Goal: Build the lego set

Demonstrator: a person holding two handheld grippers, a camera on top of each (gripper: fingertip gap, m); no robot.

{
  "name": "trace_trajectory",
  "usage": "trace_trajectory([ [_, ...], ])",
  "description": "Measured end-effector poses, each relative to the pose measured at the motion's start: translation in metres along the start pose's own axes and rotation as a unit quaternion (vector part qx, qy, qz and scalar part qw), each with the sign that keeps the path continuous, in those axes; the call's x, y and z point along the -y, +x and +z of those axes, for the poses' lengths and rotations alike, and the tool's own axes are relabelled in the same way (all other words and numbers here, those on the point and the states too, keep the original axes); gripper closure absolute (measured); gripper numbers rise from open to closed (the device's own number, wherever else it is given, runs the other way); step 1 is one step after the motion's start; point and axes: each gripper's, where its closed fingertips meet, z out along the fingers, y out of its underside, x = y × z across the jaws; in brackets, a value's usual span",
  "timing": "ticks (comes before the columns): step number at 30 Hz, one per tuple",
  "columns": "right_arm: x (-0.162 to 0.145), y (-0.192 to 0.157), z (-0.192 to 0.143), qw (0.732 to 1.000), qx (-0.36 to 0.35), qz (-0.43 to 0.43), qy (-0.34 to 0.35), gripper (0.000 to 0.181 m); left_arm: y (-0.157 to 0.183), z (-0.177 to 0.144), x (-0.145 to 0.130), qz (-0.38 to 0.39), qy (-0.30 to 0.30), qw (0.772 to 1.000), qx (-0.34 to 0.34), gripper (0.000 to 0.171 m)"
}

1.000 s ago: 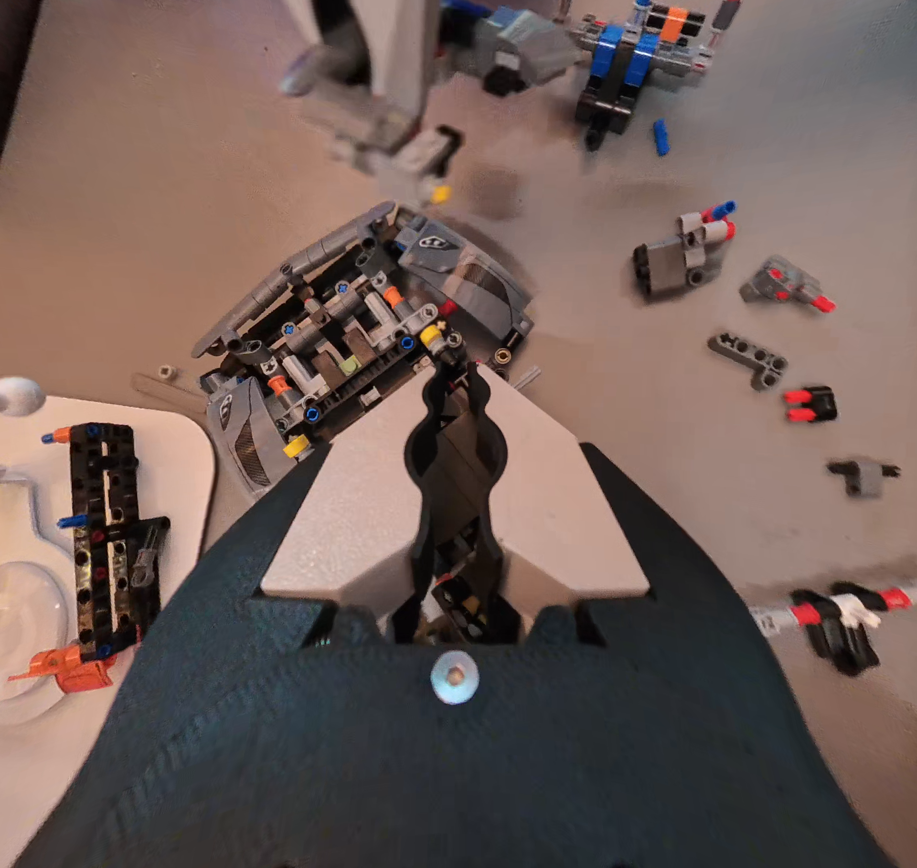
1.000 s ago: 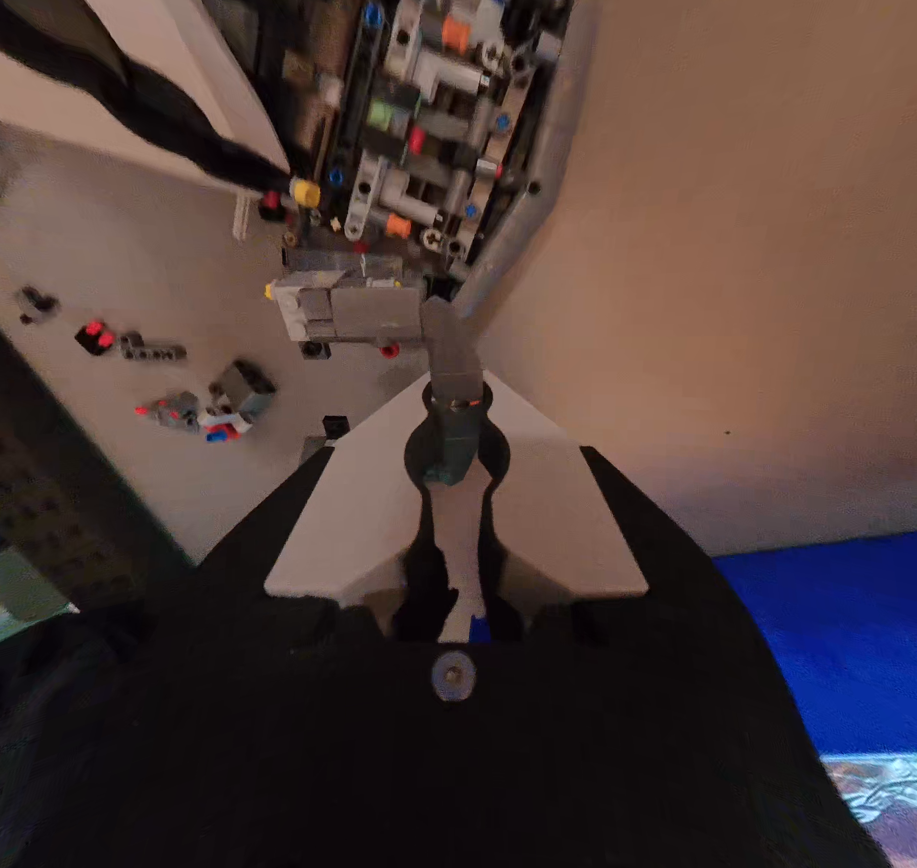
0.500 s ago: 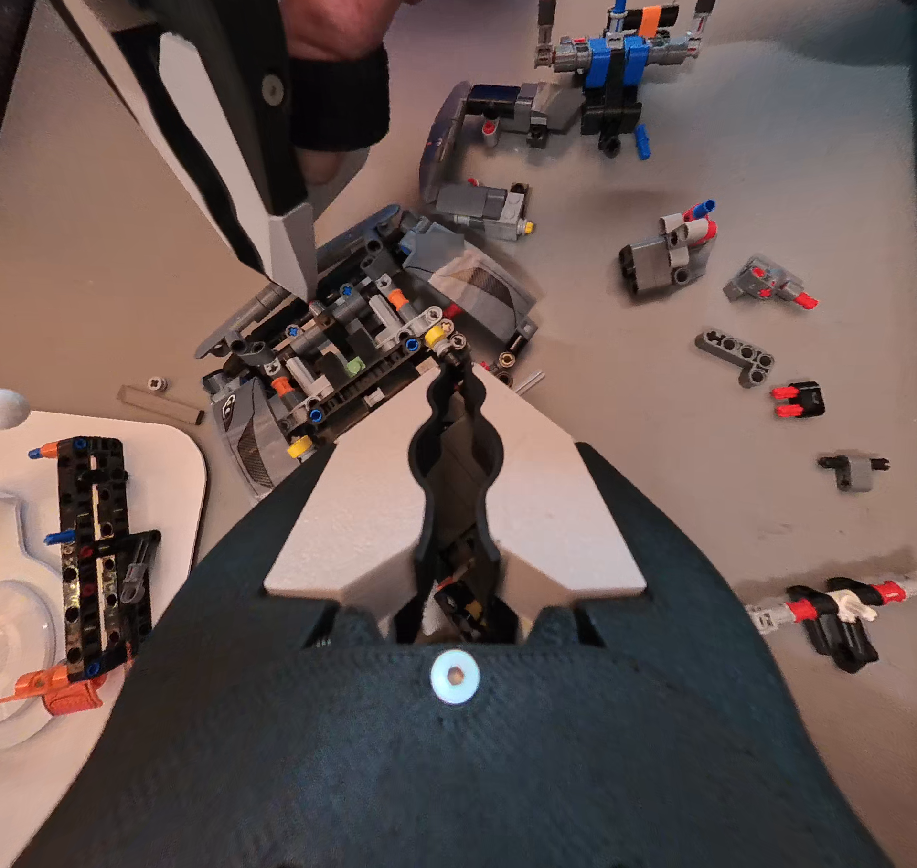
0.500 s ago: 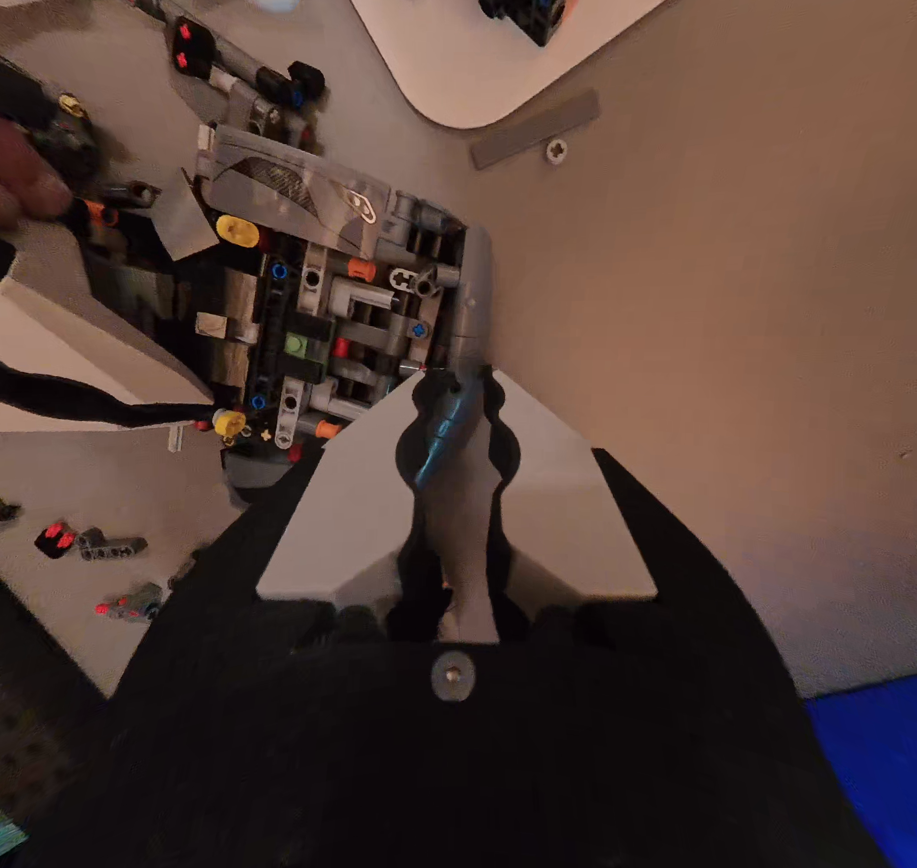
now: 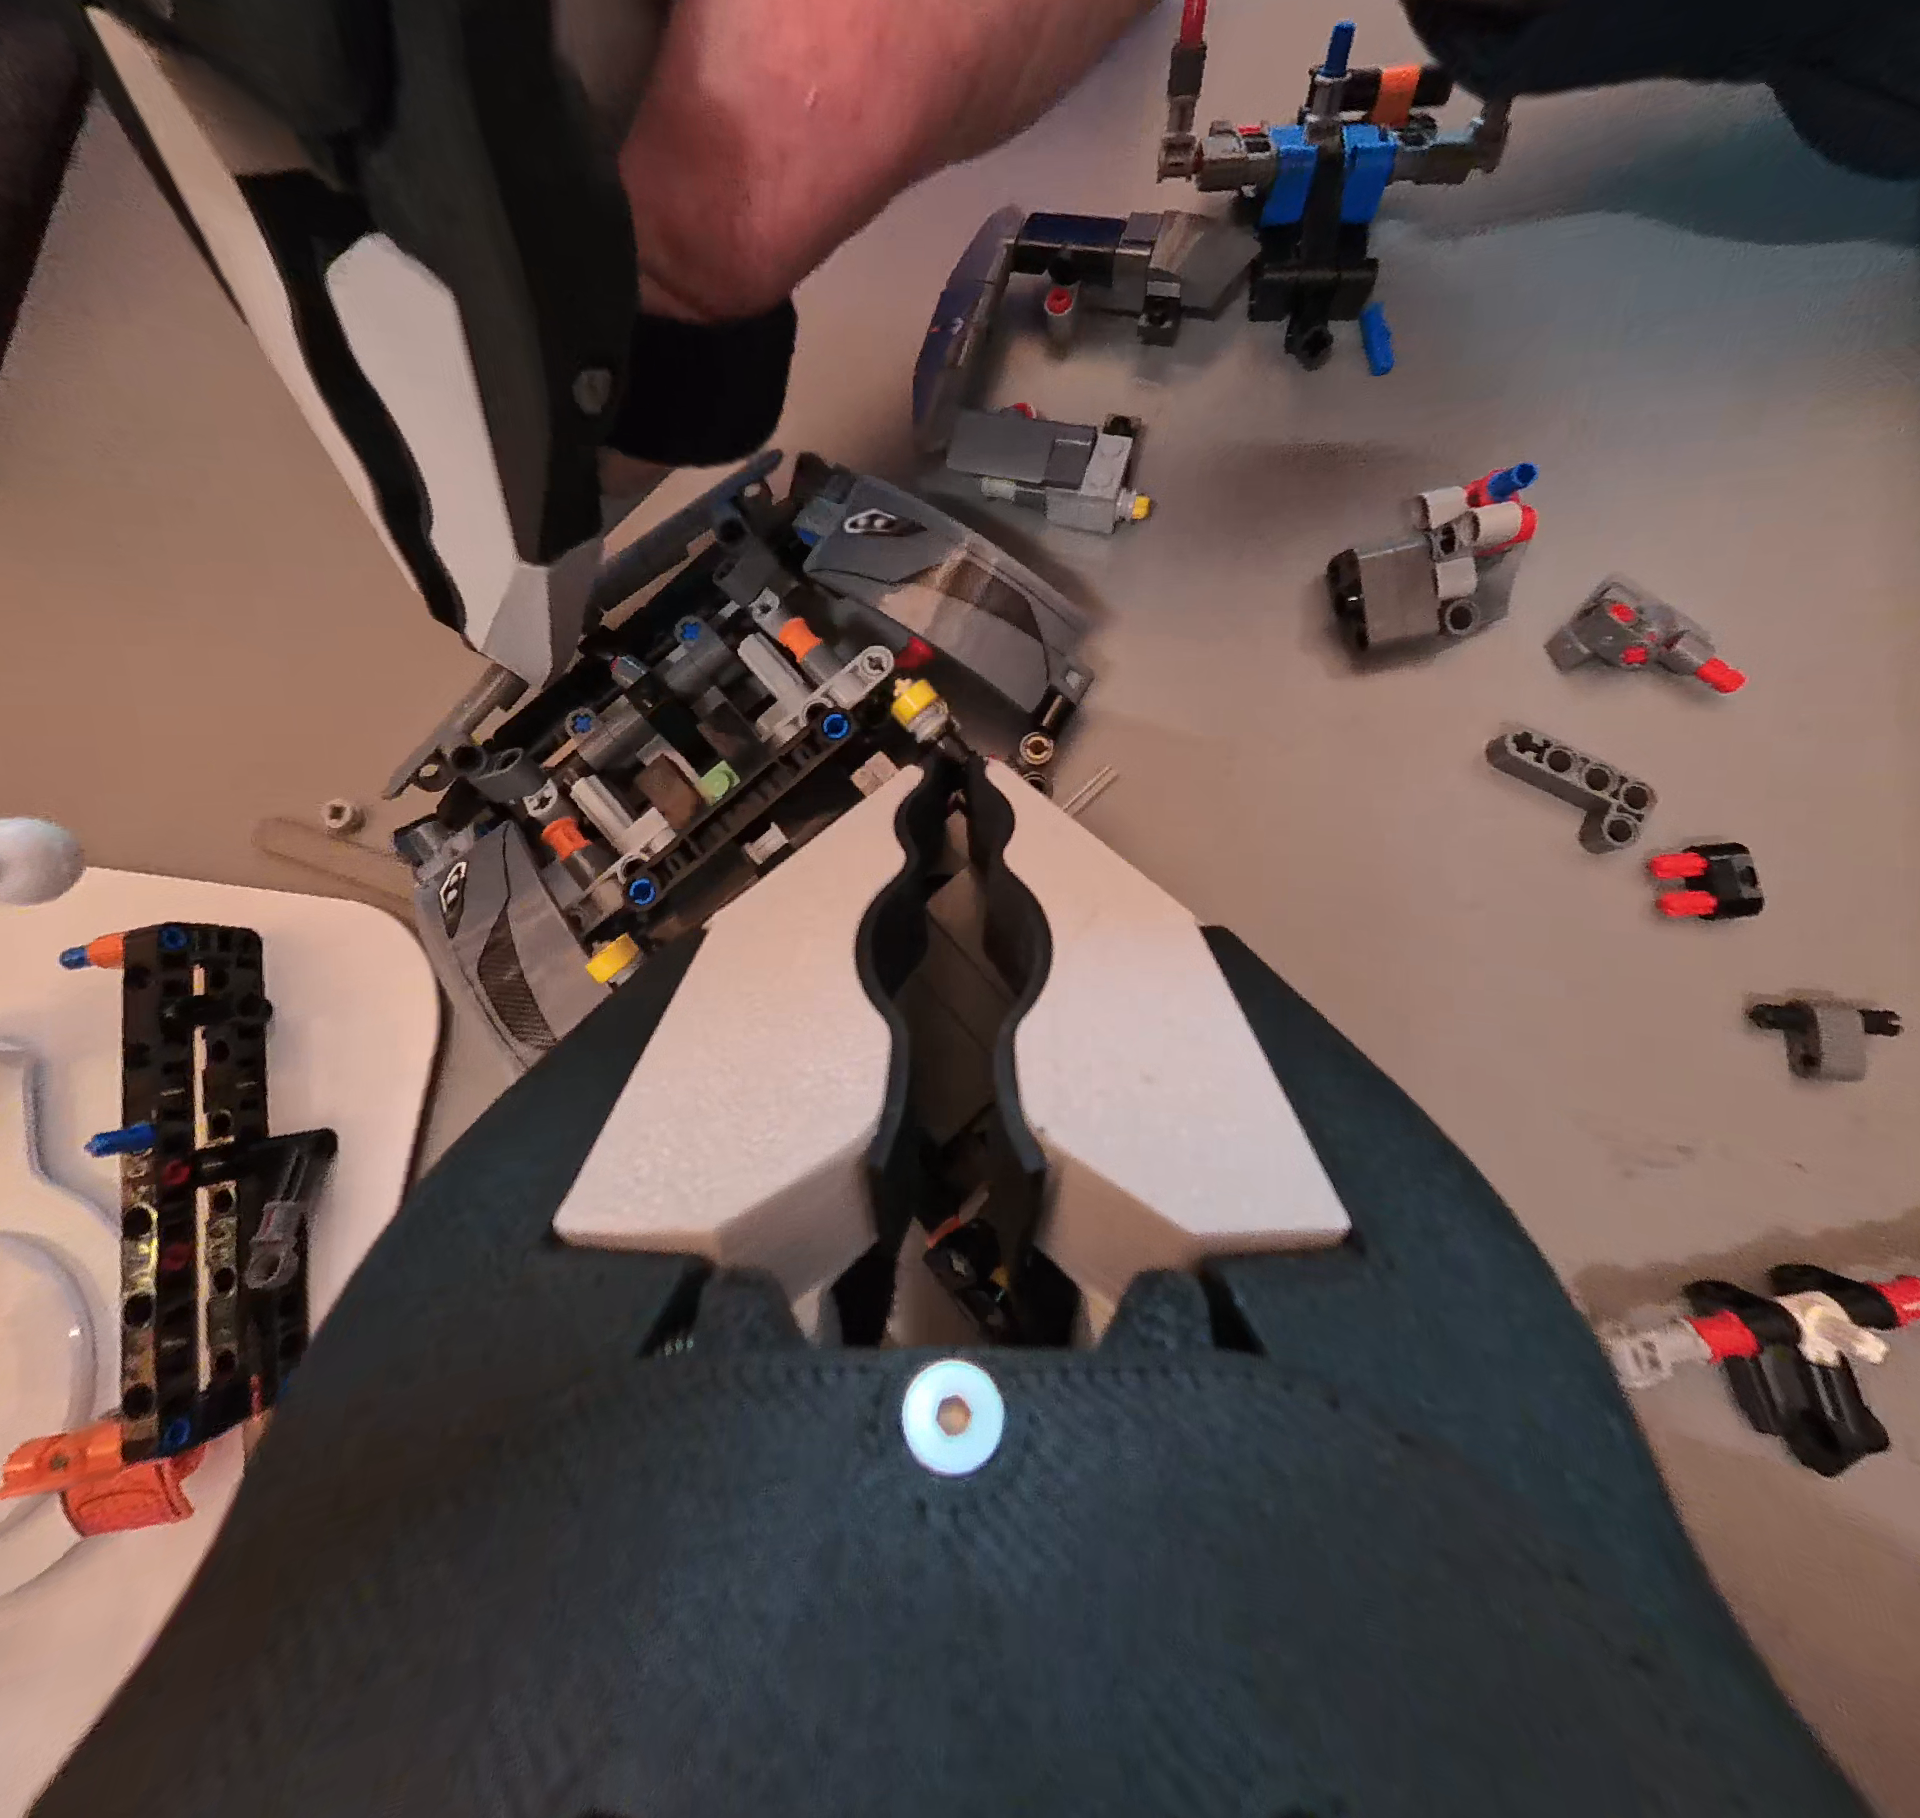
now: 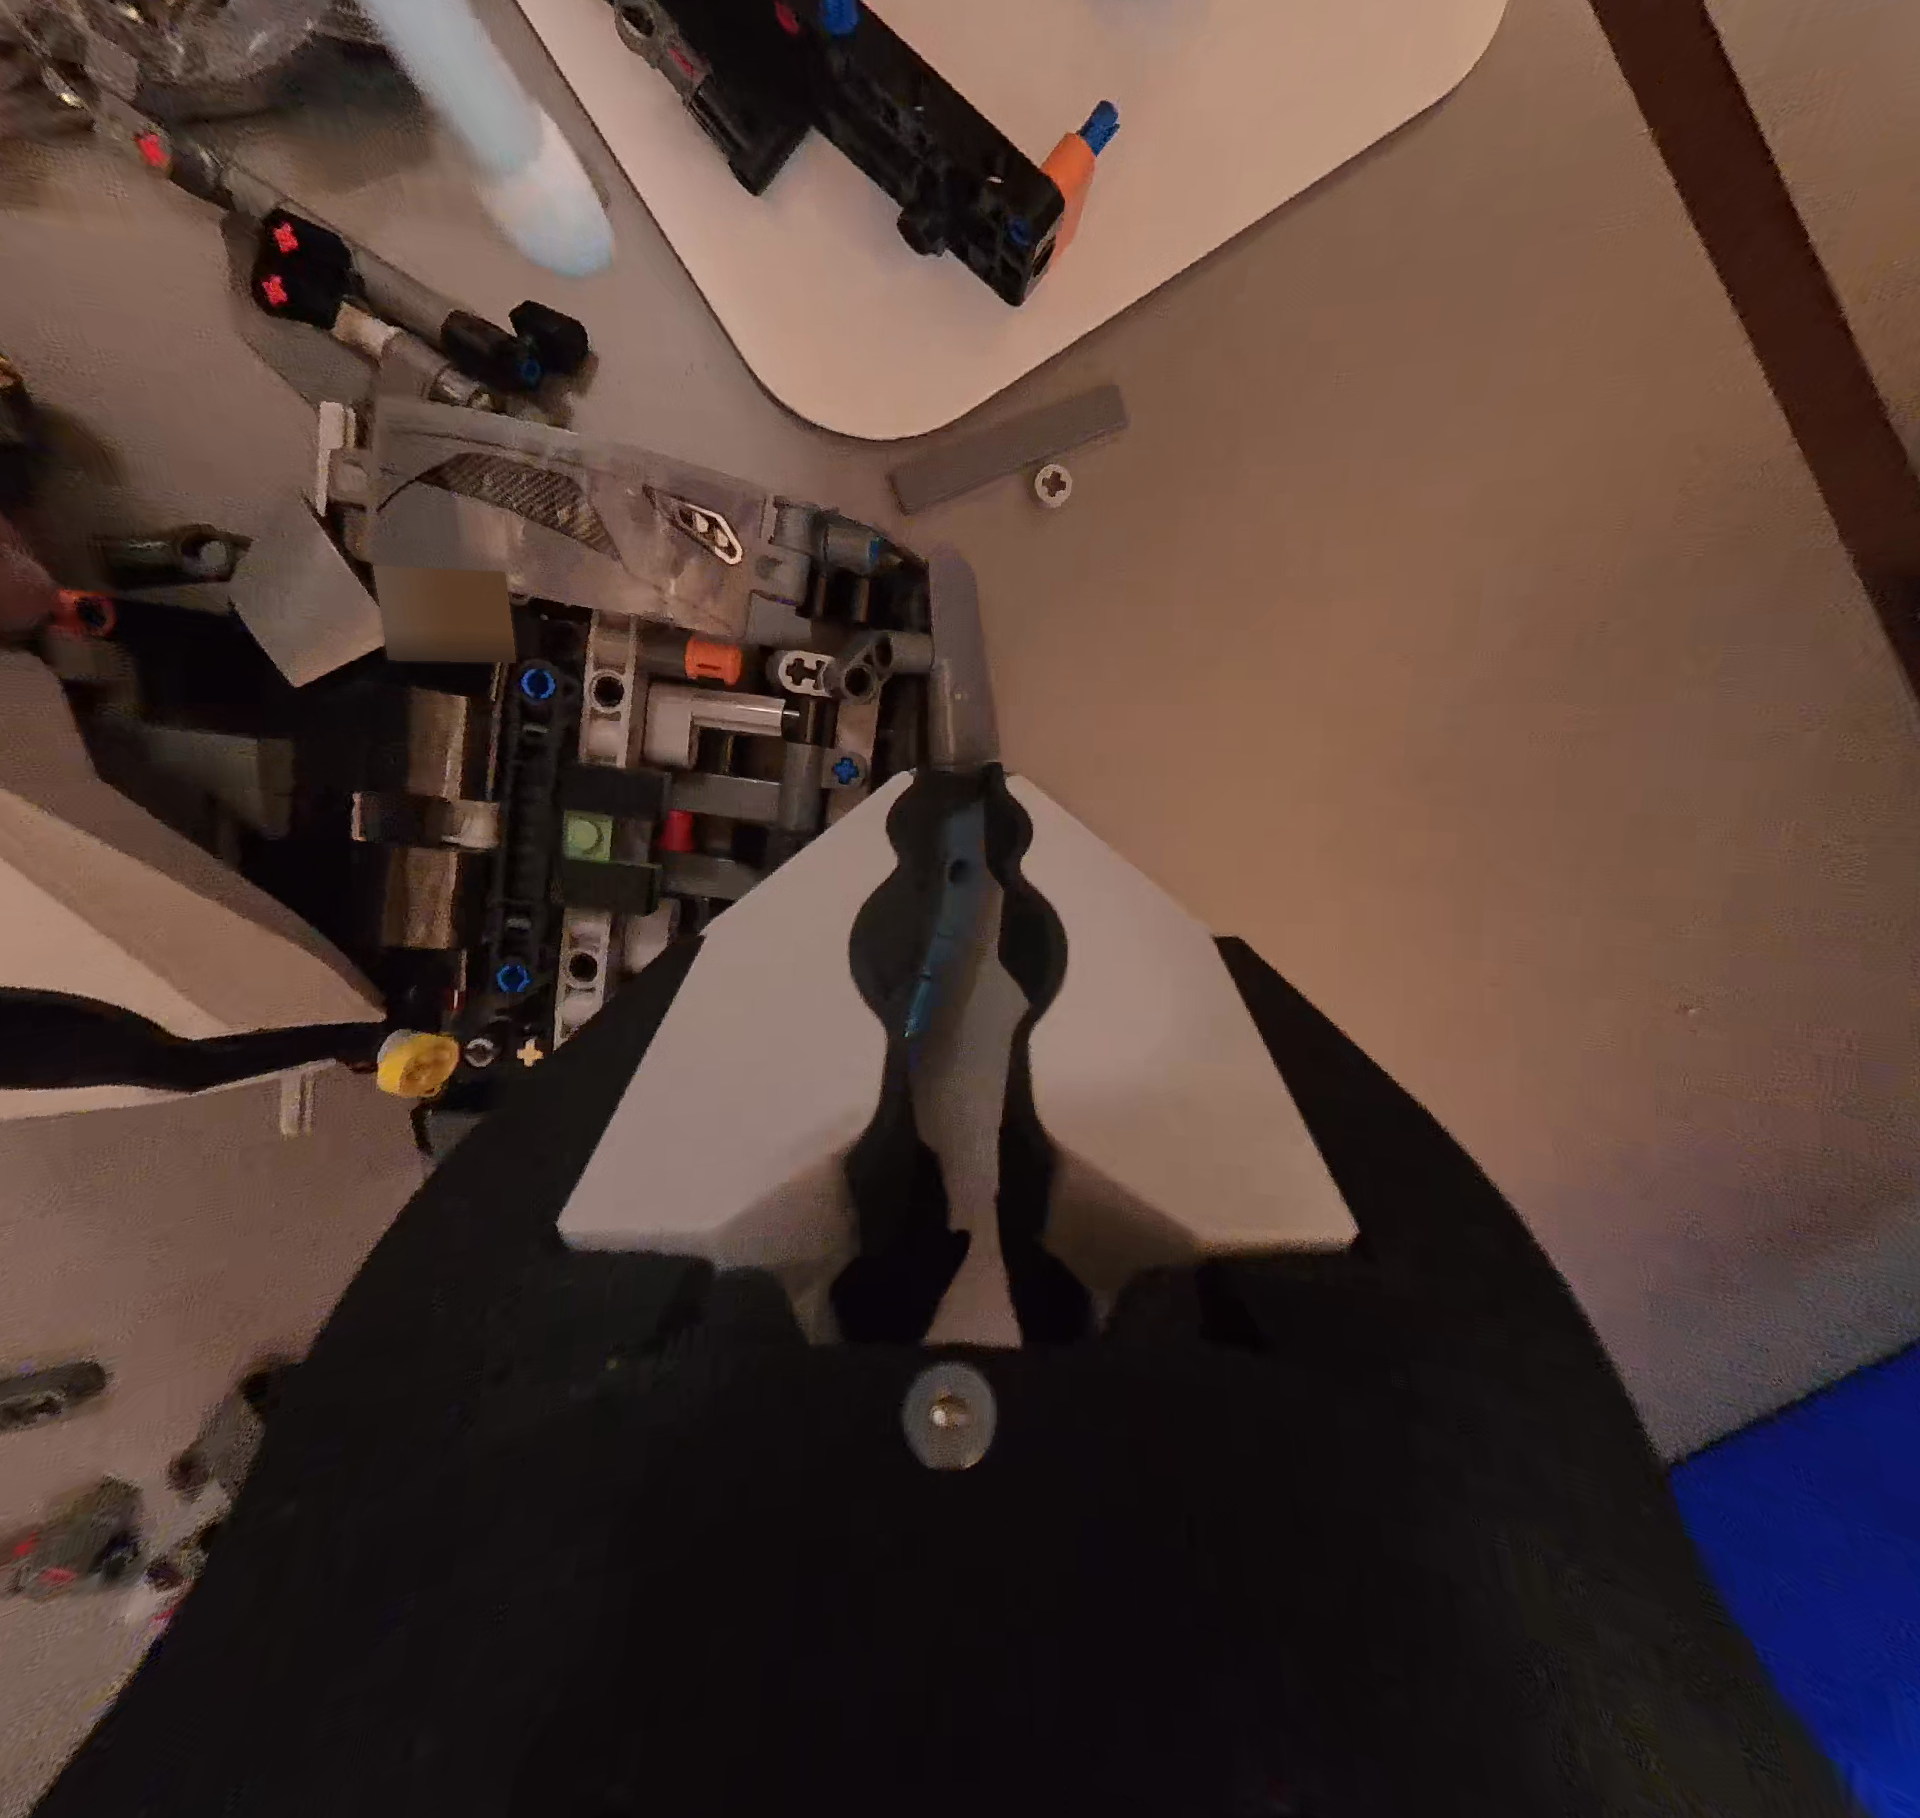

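Observation:
The grey and black car chassis (image 5: 727, 729) lies on the tan table, also in the right wrist view (image 6: 623, 729). My left gripper (image 5: 940, 766) is shut on the chassis edge beside a yellow pin (image 5: 914, 703). My right gripper (image 6: 956, 781) is shut on the chassis's grey curved rail (image 6: 961, 656) on the opposite side. In the left wrist view the right gripper (image 5: 509, 615) comes down from the upper left, held by a hand (image 5: 831, 106). In the right wrist view the left gripper (image 6: 343, 1046) comes in from the left at the yellow pin (image 6: 416, 1060).
A white tray (image 5: 353, 947) holds a black beam assembly (image 5: 197, 1176). A blue and black sub-assembly (image 5: 1320, 179), a grey panel piece (image 5: 1049, 469) and several small loose parts (image 5: 1569, 792) lie on the far and right side. A grey flat tile (image 6: 1008, 449) lies near the tray.
My right gripper let go of the grey panel piece, swung over to the chassis and shut on its curved rail. My left gripper has kept its hold.

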Motion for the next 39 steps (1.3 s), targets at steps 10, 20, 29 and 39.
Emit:
trace_trajectory([
  [10,0.0,-0.005,-0.028,1.0,0.026,-0.005,0.017,0.181,-0.002,-0.001,0.002,-0.023,0.018,0.999,-0.013,0.17],
  [20,0.005,-0.001,0.006,0.999,-0.02,-0.031,0.004,0.169,0.0,0.001,0.004,-0.018,0.014,1.0,-0.013,0.17],
  [29,0.02,0.004,0.007,0.961,-0.205,-0.186,0.014,0.173,-0.006,0.0,0.004,-0.034,0.025,0.999,-0.005,0.169],
  [39,0.031,0.011,-0.001,0.972,-0.176,-0.114,0.11,0.172,-0.002,0.007,0.005,-0.032,0.032,0.999,-0.027,0.171],
])
